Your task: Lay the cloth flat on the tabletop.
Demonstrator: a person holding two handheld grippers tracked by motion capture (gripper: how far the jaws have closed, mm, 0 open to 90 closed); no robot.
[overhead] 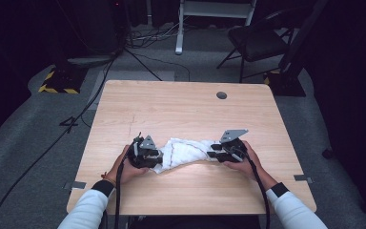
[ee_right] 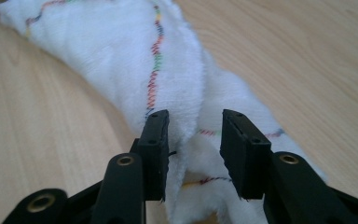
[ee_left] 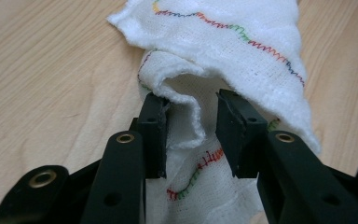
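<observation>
Cloth (overhead: 183, 151) lay bunched in a long roll on the near half of the pale wood-grain table (overhead: 171, 109), between my two hands. Both its ends were hidden under my claws in the high view, so the pads could not be made out there. It was soft white waffle-weave, hemmed in rainbow zigzag stitching. My left claw (ee_left: 191, 126) stood partly spread, a curled hem loose between the black pads. My right claw (ee_right: 193, 140) stood likewise, straddling a fluffy ridge; whether its pads pressed it I could not tell.
</observation>
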